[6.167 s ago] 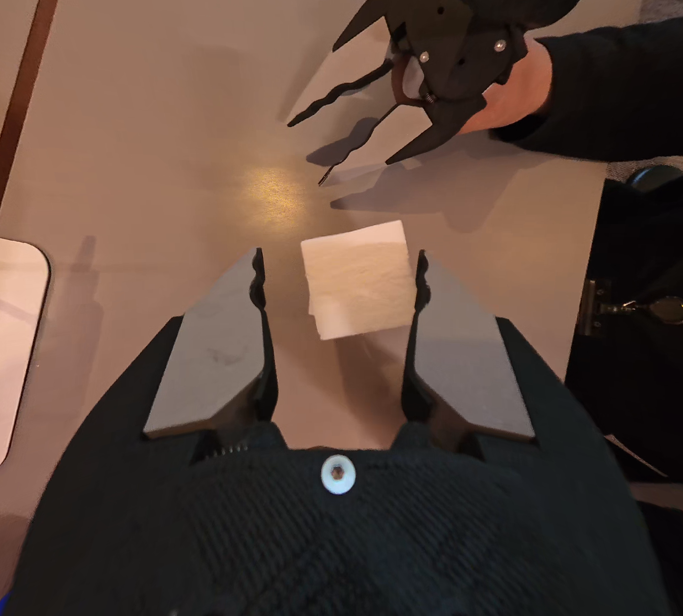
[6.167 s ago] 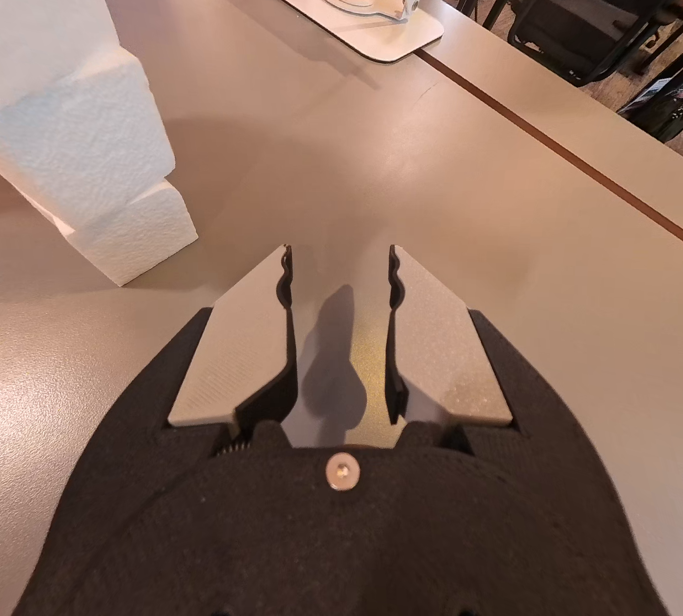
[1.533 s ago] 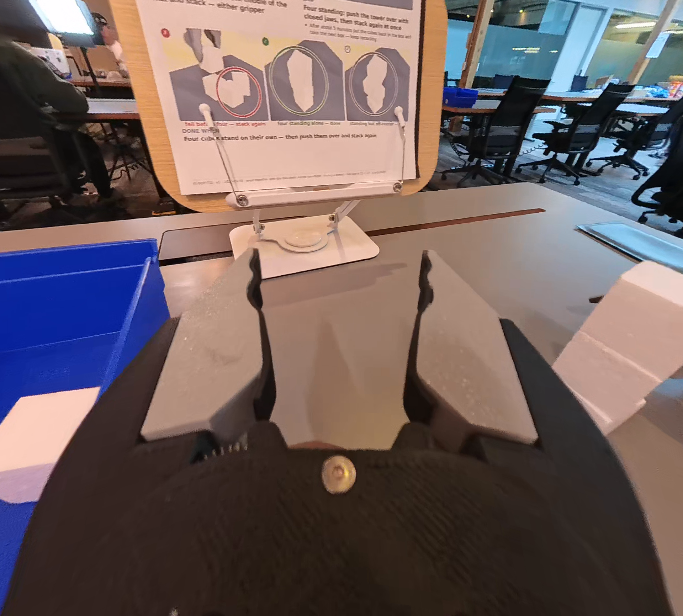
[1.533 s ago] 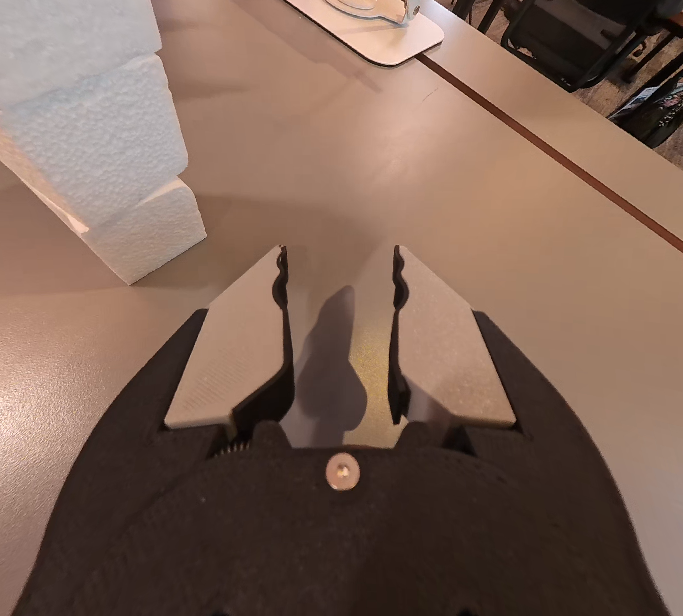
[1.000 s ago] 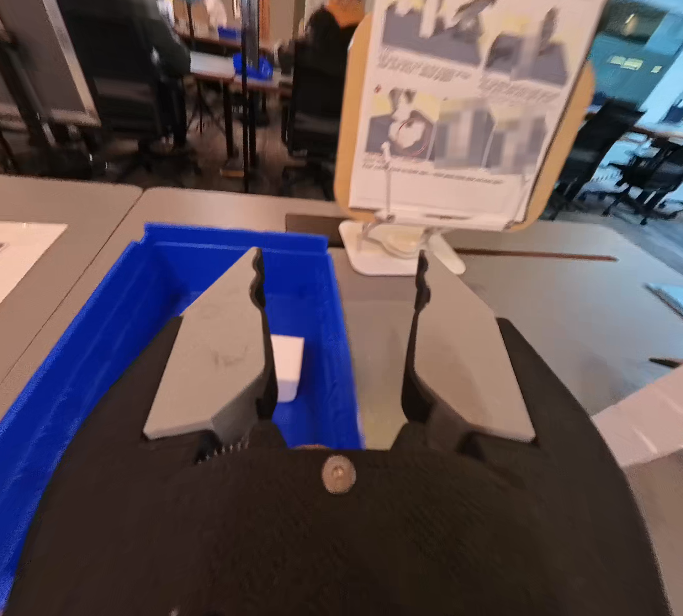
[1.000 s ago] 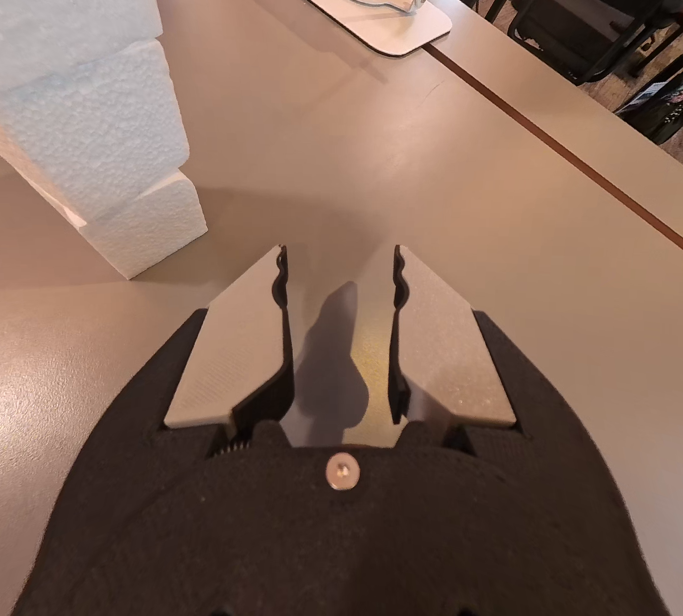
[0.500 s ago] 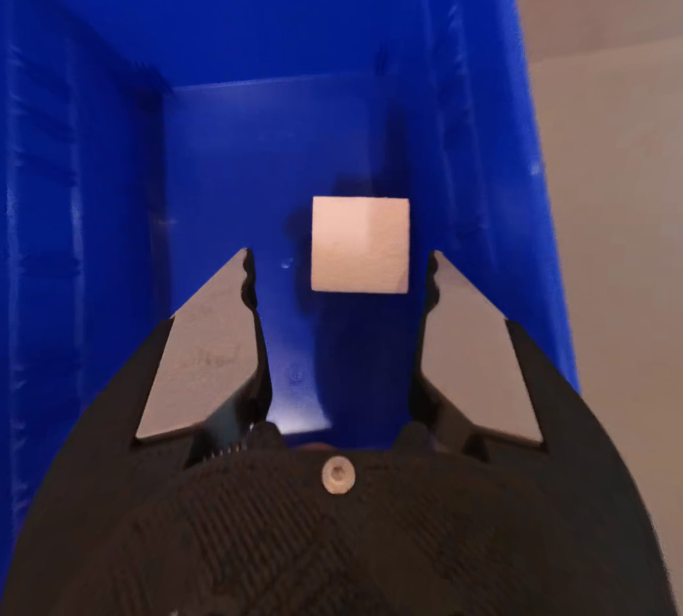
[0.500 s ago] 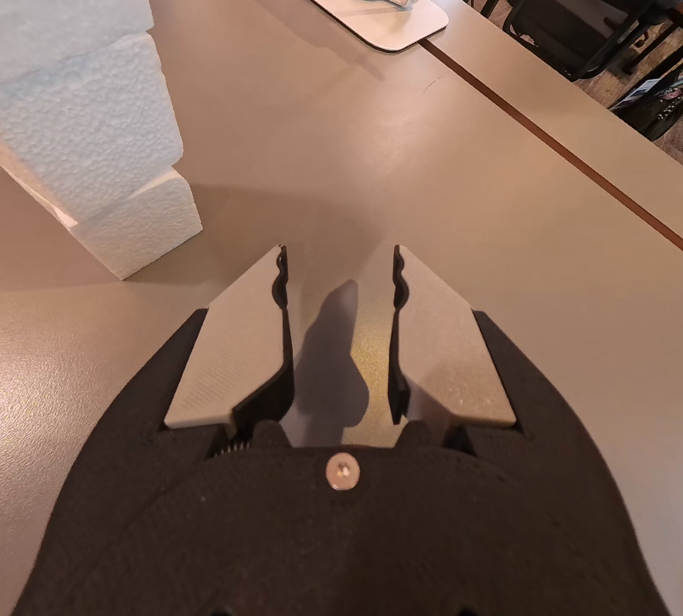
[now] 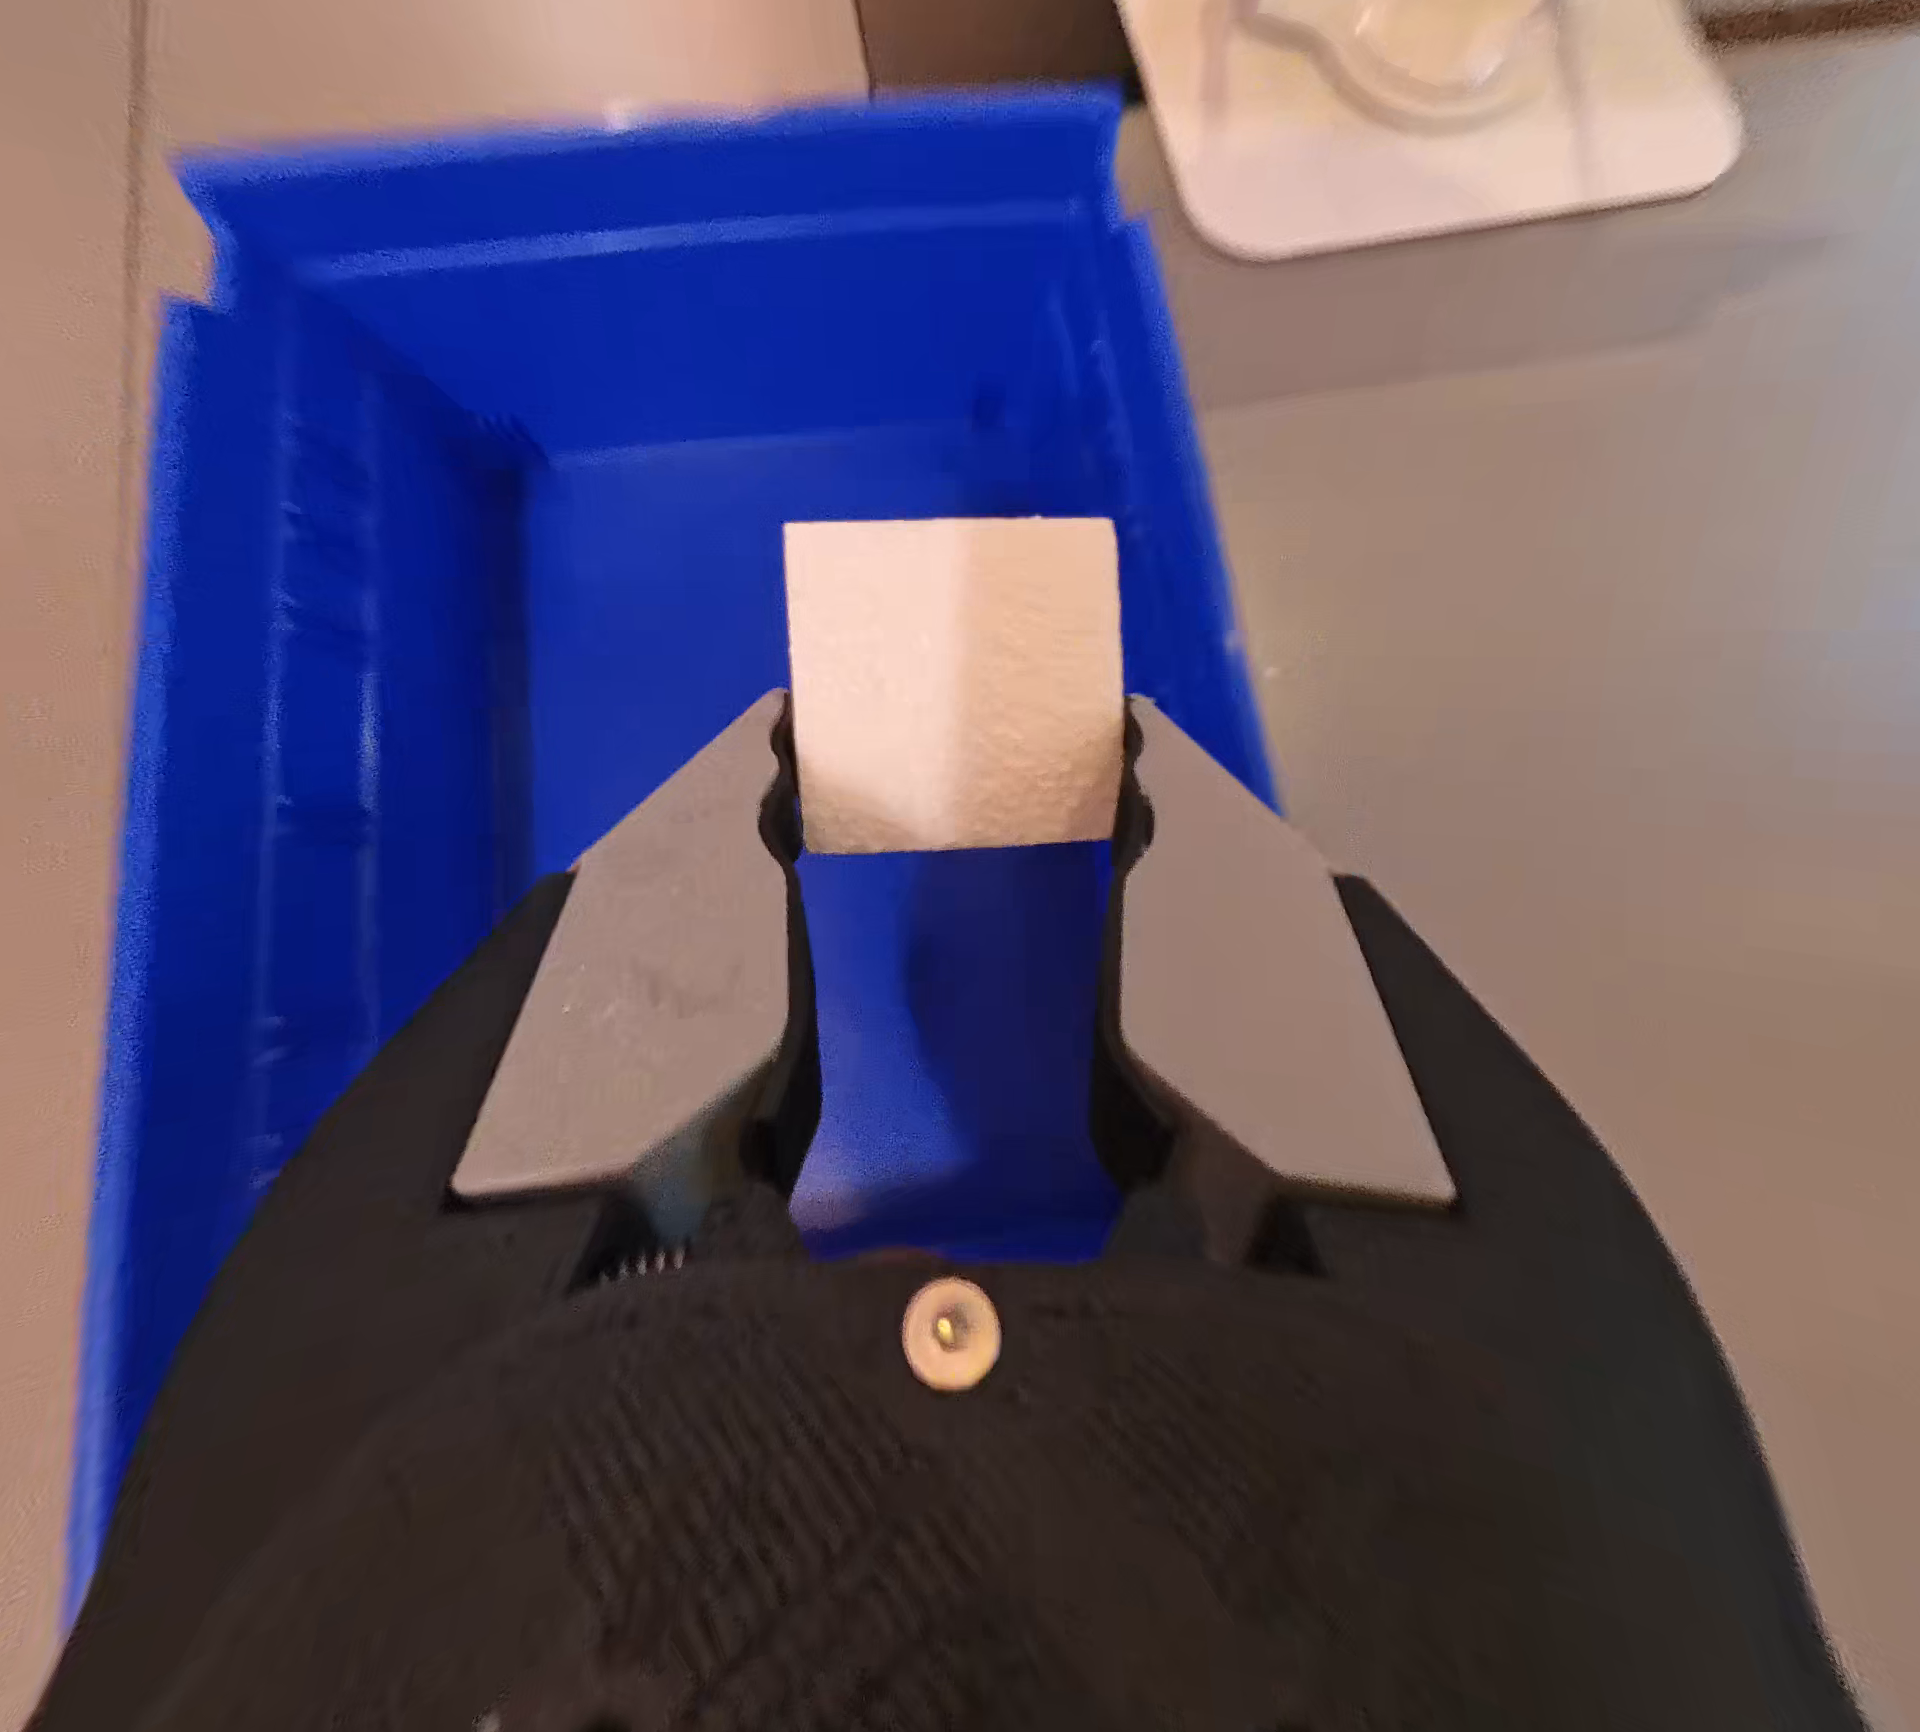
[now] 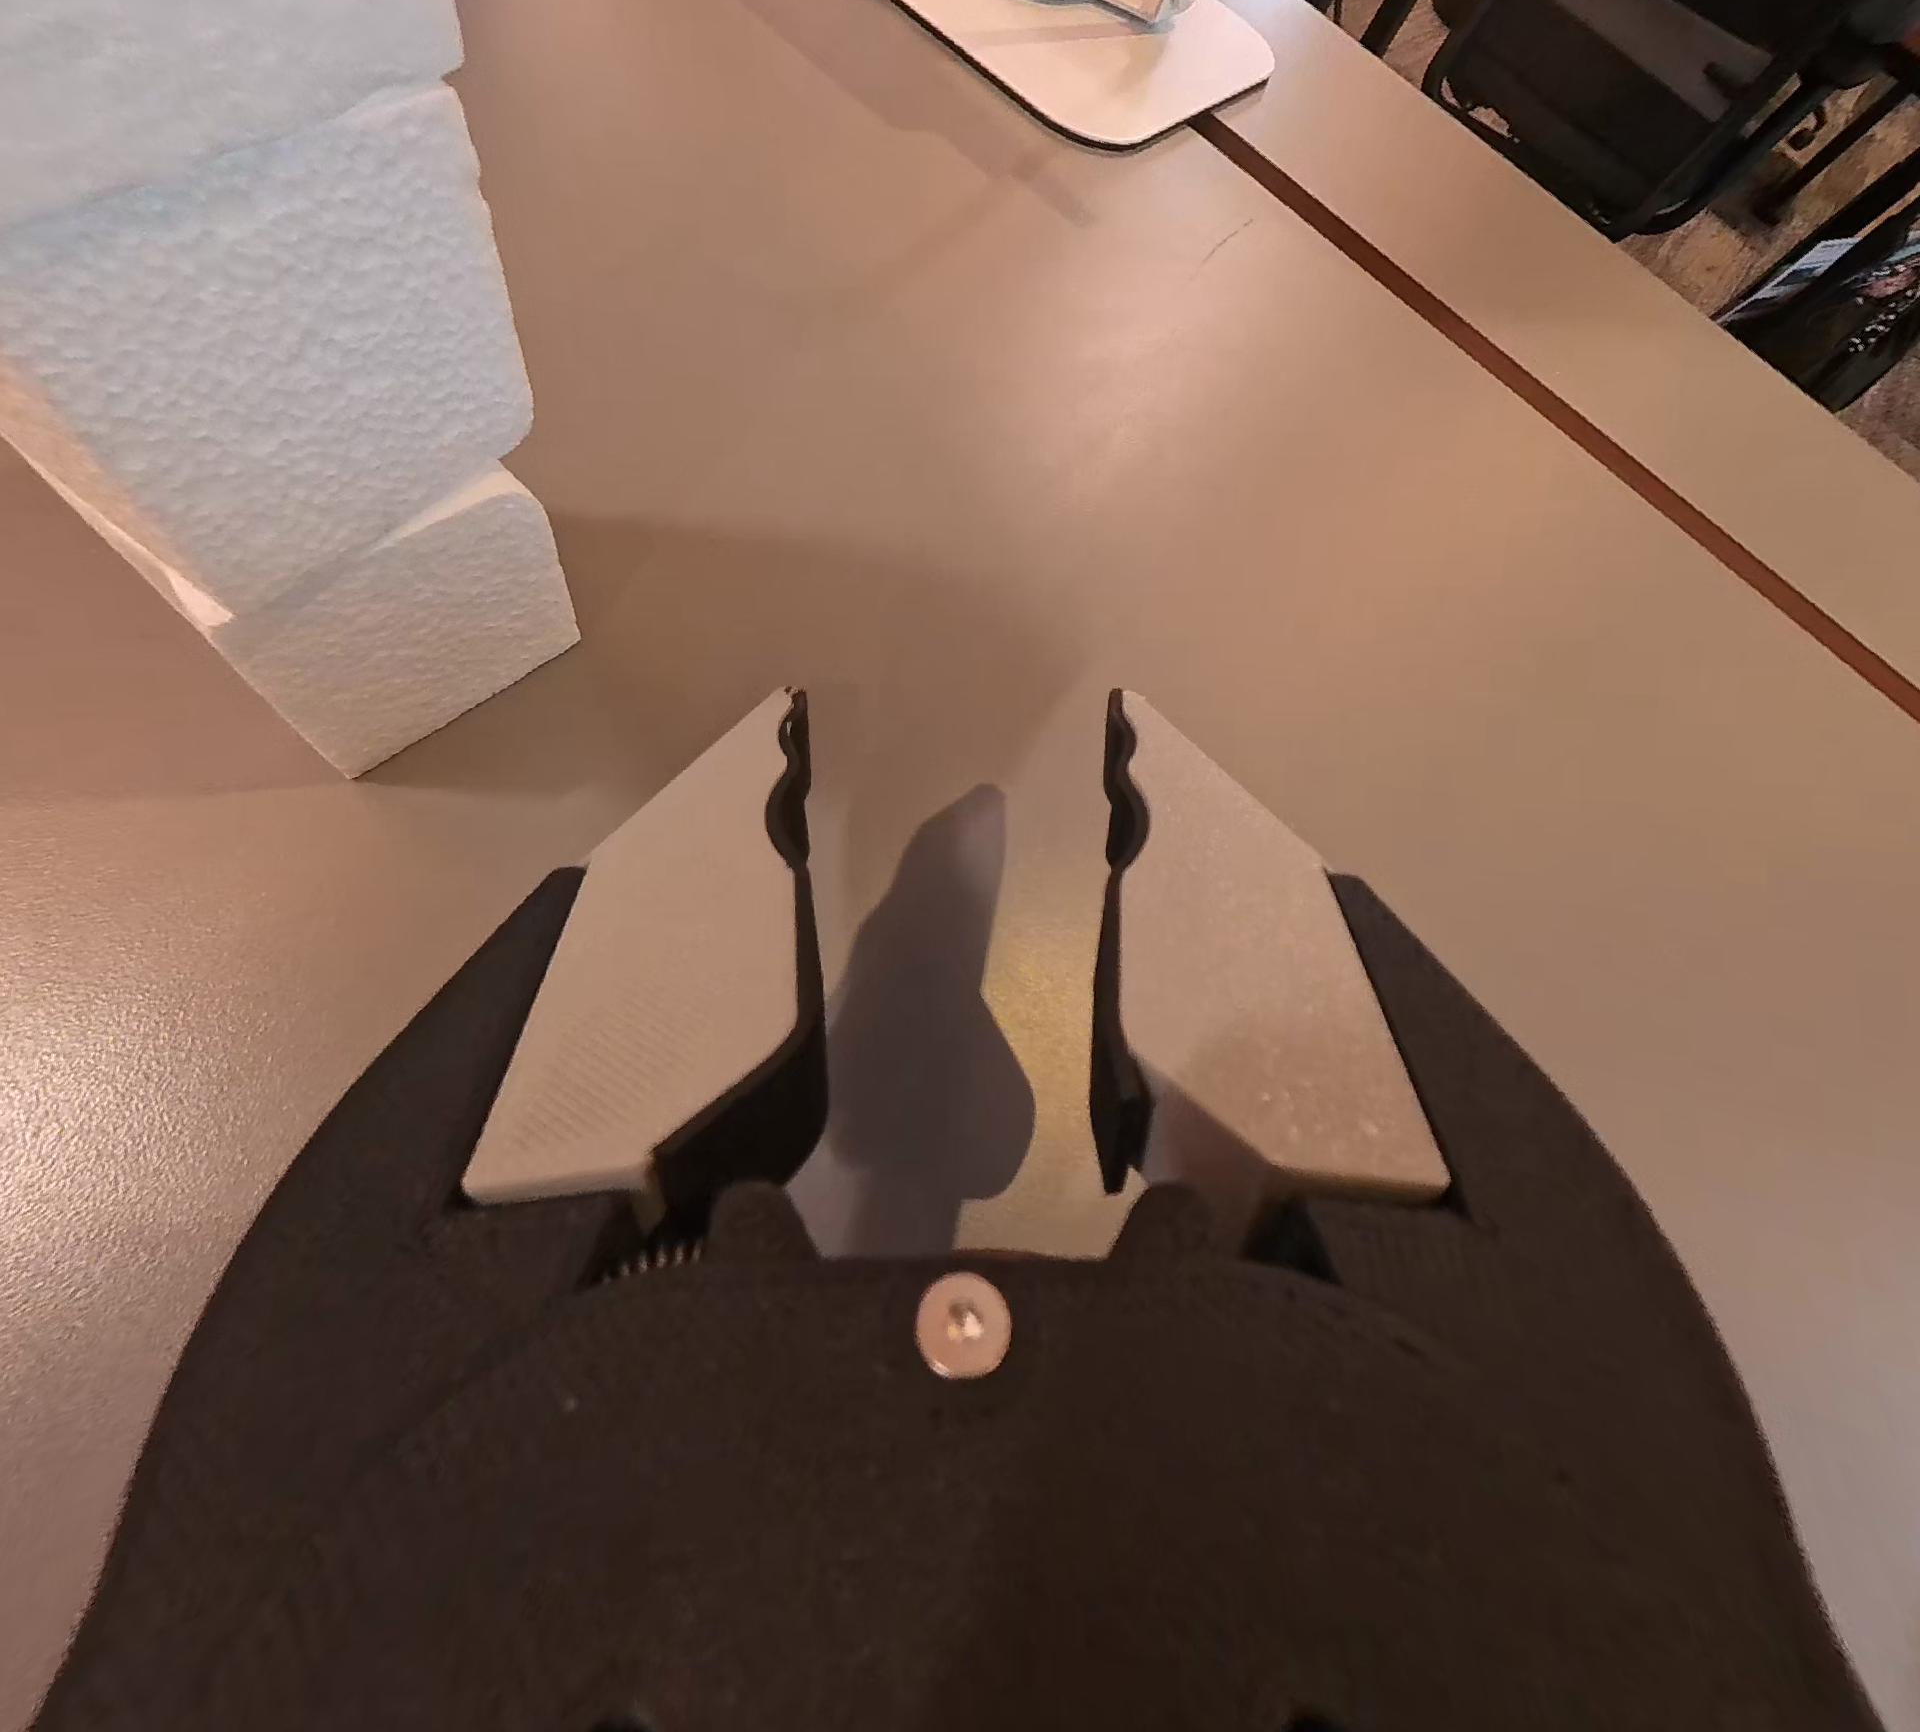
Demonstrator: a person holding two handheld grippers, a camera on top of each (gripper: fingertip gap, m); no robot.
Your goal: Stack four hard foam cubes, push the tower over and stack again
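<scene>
Grey tabletop (image 10: 1039, 456), blue bin (image 9: 343, 643) on it. Left gripper (image 9: 951, 773) fingers clamped on cube (image 9: 951, 685) side faces, above bin. Foam likely light, rigid, dentable: moderate squeeze on flat faces. Right gripper (image 10: 956, 747) fingers apart, empty, near three-cube stack (image 10: 260, 394).

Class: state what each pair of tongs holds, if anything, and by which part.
Left tongs pinch the white foam cube by its two opposite side faces, near end. Right tongs hold nothing.
</scene>
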